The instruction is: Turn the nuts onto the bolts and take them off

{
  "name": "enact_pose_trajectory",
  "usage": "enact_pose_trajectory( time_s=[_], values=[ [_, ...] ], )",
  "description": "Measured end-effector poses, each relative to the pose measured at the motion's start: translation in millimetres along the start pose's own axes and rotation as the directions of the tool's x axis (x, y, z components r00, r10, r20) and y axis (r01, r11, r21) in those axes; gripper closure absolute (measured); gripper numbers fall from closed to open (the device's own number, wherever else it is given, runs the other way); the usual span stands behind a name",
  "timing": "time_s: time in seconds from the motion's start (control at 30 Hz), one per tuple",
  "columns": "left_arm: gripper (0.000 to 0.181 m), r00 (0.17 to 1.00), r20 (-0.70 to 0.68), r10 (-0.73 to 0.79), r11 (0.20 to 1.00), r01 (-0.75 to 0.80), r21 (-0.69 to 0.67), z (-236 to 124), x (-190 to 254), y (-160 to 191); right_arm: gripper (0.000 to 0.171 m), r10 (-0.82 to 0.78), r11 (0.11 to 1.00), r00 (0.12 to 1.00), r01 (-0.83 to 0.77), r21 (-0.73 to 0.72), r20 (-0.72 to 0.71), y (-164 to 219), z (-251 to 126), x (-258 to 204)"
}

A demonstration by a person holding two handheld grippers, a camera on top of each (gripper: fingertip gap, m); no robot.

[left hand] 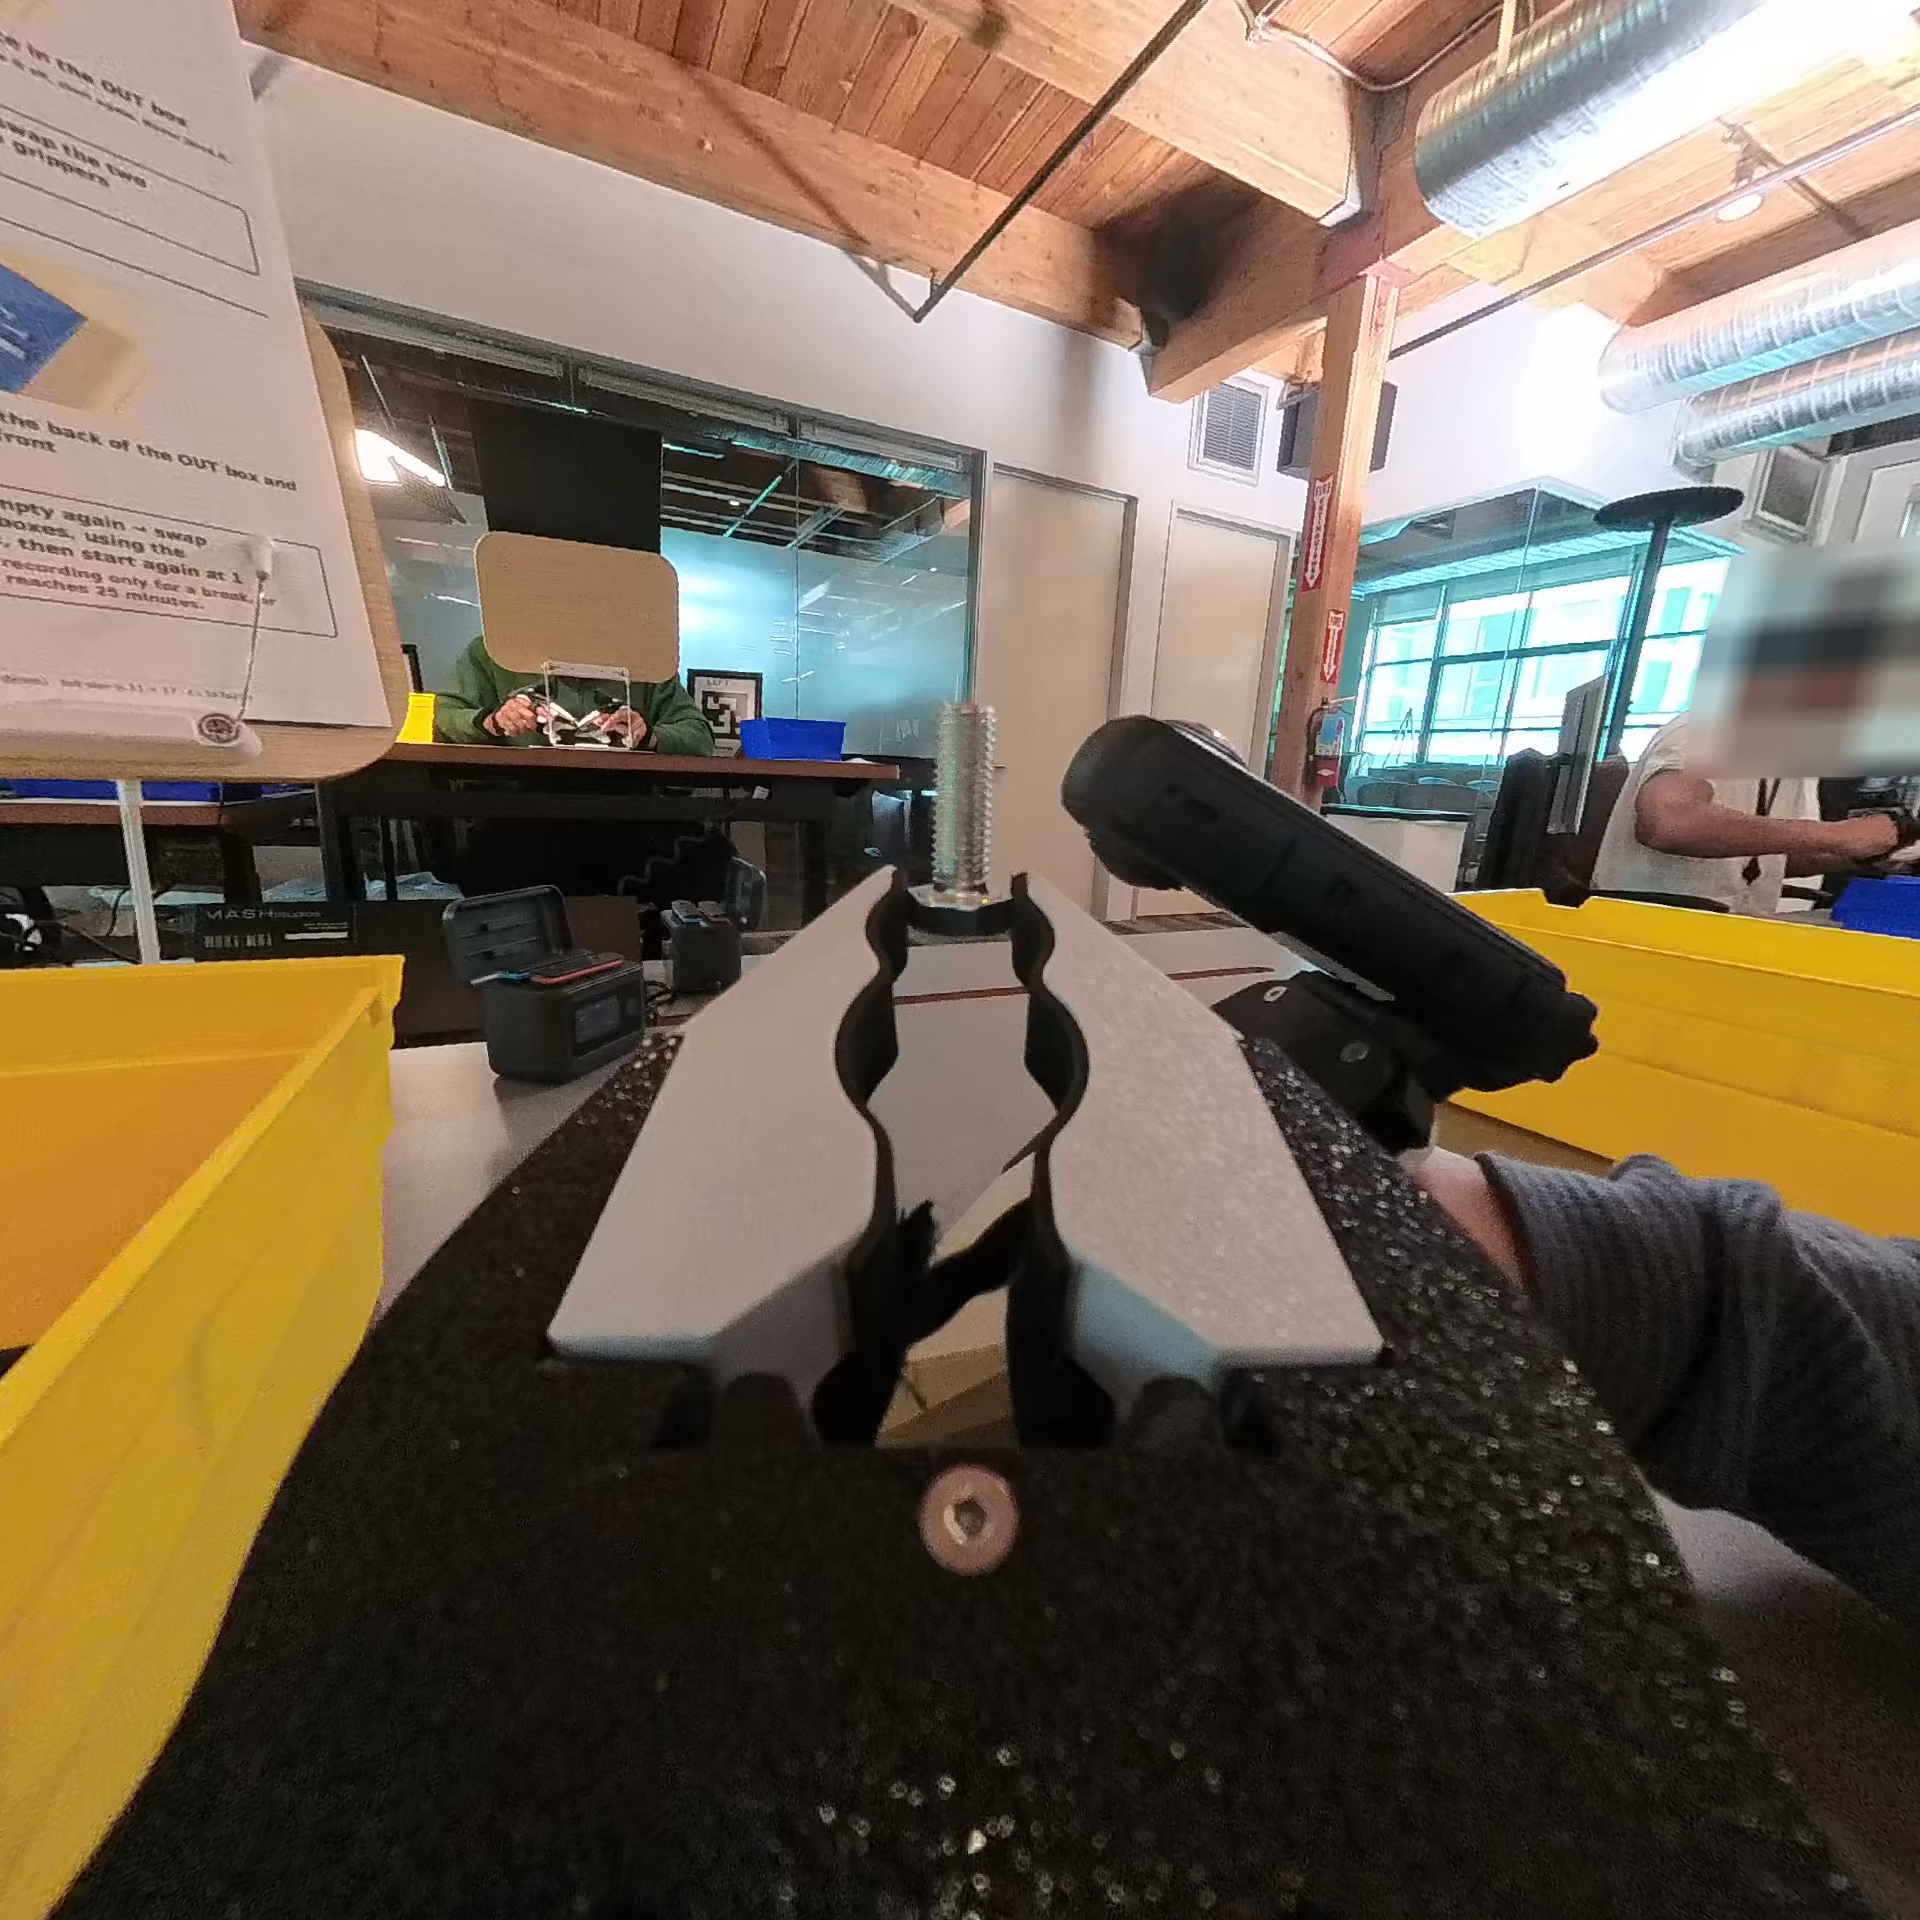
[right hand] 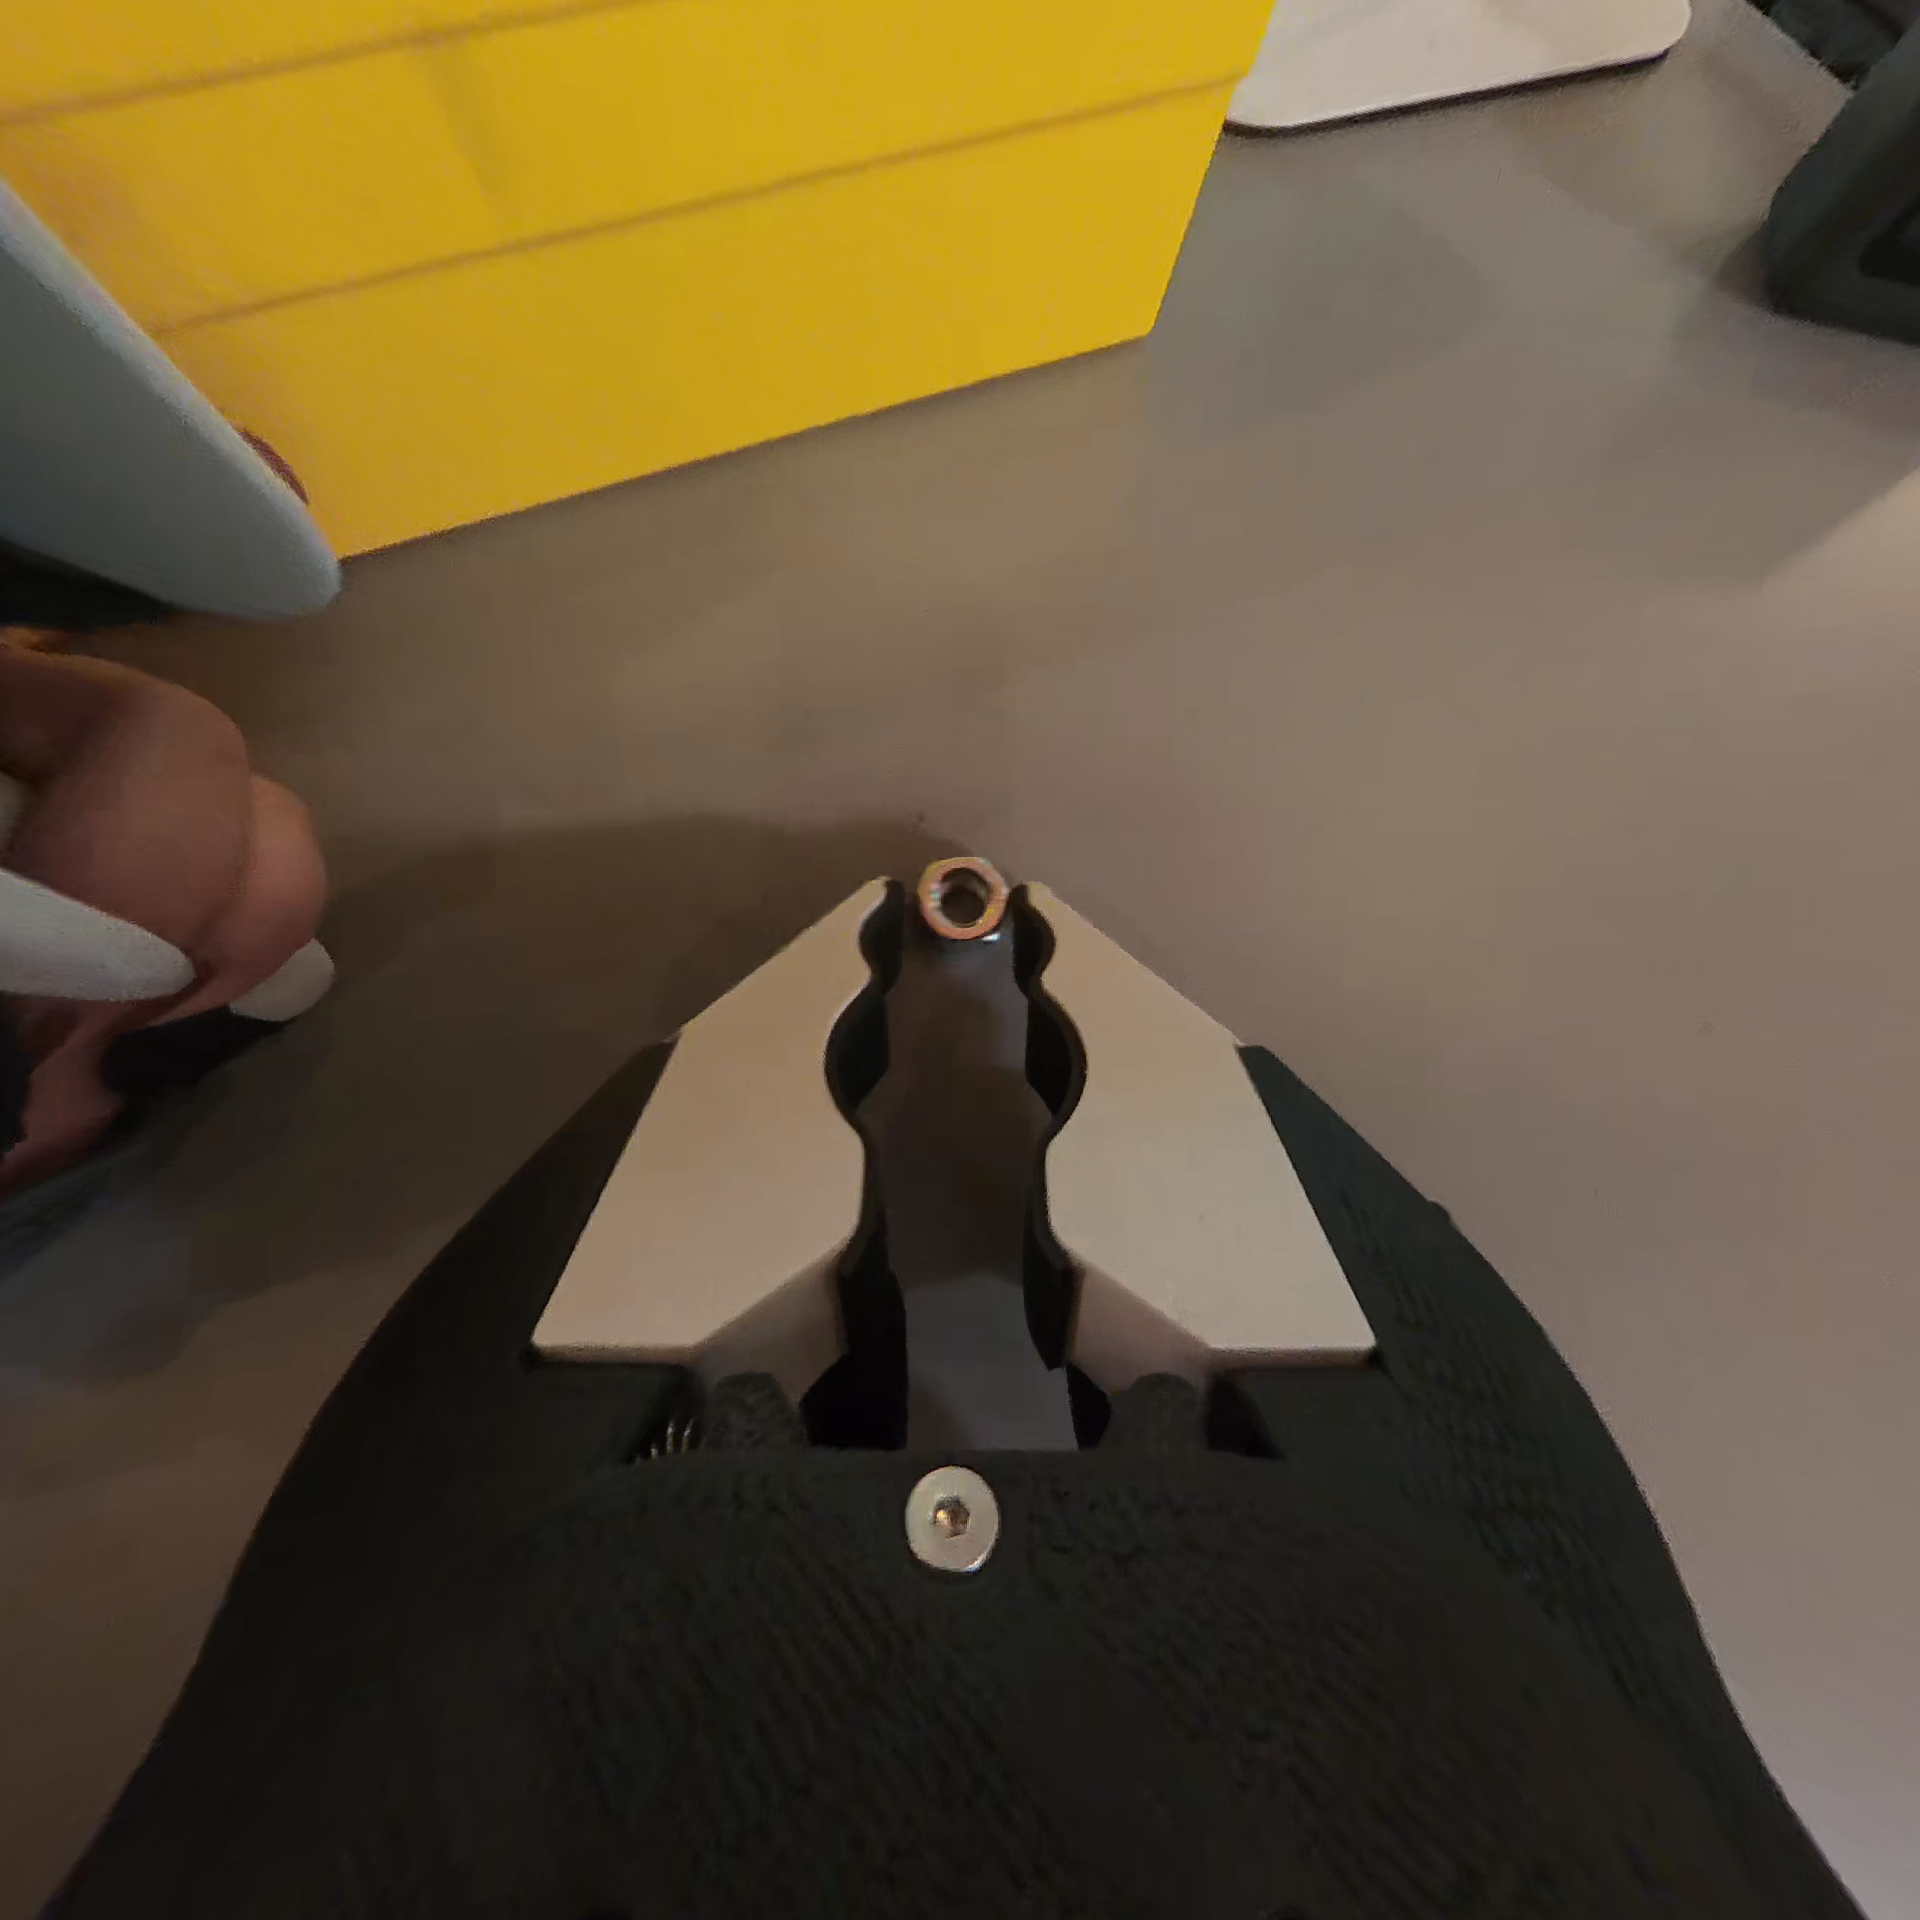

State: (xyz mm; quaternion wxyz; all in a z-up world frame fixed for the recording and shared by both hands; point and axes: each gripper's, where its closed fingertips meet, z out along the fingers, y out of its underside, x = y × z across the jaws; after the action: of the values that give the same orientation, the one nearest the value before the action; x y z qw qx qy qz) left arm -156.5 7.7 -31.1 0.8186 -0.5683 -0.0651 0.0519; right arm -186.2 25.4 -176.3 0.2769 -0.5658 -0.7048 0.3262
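In the left wrist view, my left gripper (left hand: 961, 902) is shut on the head of a silver bolt (left hand: 964, 800), which stands upright with its thread pointing up. The right gripper's black body and camera (left hand: 1320, 925) show just right of the bolt, held by a hand in a grey sleeve. In the right wrist view, my right gripper (right hand: 961, 914) is shut on a small silver nut (right hand: 962, 898) at its fingertips, hole facing the camera, above the grey table (right hand: 1351, 727). The left gripper's pale finger (right hand: 125, 447) and a hand (right hand: 135, 831) show at the left edge.
Yellow bins stand to the left (left hand: 156, 1195) and right (left hand: 1714, 1039) of the grippers, and one shows in the right wrist view (right hand: 623, 239). A black battery case (left hand: 556, 987) sits behind. A paper sheet on a board (left hand: 156, 364) stands far left. People work at other tables.
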Motion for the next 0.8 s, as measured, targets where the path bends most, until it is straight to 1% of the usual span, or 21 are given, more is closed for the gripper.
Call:
enact_pose_trajectory(
  time_s=[0.17, 0.23, 0.27, 0.33, 0.37, 0.43, 0.47, 0.5, 0.6, 0.7, 0.8],
  values=[
    [0.164, 1.000, -0.021, -0.014, 1.000, 0.014, -0.014, 0.7, 2.7, 2.6, 0.153, -0.030, 1.000, 0.999, 0.030, -0.001, -0.022, 0.4, -4.8, 5.5],
    [0.164, 0.997, -0.075, -0.036, 0.999, 0.034, -0.032, 2.1, 10.6, 5.7, 0.154, -0.045, 0.998, 0.998, 0.048, 0.050, -0.046, -9.0, -24.5, 17.2],
    [0.164, 0.992, -0.113, -0.053, 0.998, 0.047, -0.052, 3.4, 16.6, 8.8, 0.154, -0.042, 0.993, 0.999, 0.046, 0.110, -0.035, -19.3, -40.8, 20.8],
    [0.164, 0.980, -0.185, -0.081, 0.993, 0.063, -0.100, 5.8, 29.7, 16.4, 0.154, -0.037, 0.964, 0.998, 0.025, 0.264, 0.042, -42.5, -81.6, 20.3],
    [0.164, 0.968, -0.231, -0.097, 0.990, 0.071, -0.121, 6.5, 38.4, 19.2, 0.154, -0.067, 0.942, 0.991, 0.024, 0.336, 0.115, -51.8, -103.1, 12.9],
    [0.164, 0.930, -0.339, -0.141, 0.984, 0.093, -0.152, 5.6, 58.5, 22.3, 0.154, -0.134, 0.904, 0.951, 0.002, 0.428, 0.279, -62.1, -142.8, -6.4],
    [0.164, 0.904, -0.396, -0.163, 0.981, 0.104, -0.167, 4.0, 69.2, 22.8, 0.154, -0.168, 0.893, 0.921, -0.009, 0.450, 0.351, -63.8, -159.4, -15.3],
    [0.164, 0.875, -0.449, -0.180, 0.978, 0.109, -0.180, 1.8, 79.3, 23.2, 0.154, -0.190, 0.894, 0.901, -0.005, 0.448, 0.389, -62.7, -170.9, -19.6],
    [0.164, 0.802, -0.557, -0.215, 0.967, 0.094, -0.238, -4.6, 103.7, 29.5, 0.154, -0.260, 0.918, 0.869, 0.087, 0.387, 0.422, -52.4, -186.0, -25.1],
    [0.164, 0.768, -0.601, -0.220, 0.963, 0.071, -0.261, -8.3, 114.8, 33.4, 0.154, -0.294, 0.941, 0.829, 0.164, 0.295, 0.475, -40.9, -192.4, -34.0],
    [0.164, 0.746, -0.627, -0.225, 0.960, 0.060, -0.273, -10.9, 120.8, 35.1, 0.154, -0.320, 0.946, 0.812, 0.244, 0.214, 0.489, -33.9, -193.7, -38.0]
  ],
)
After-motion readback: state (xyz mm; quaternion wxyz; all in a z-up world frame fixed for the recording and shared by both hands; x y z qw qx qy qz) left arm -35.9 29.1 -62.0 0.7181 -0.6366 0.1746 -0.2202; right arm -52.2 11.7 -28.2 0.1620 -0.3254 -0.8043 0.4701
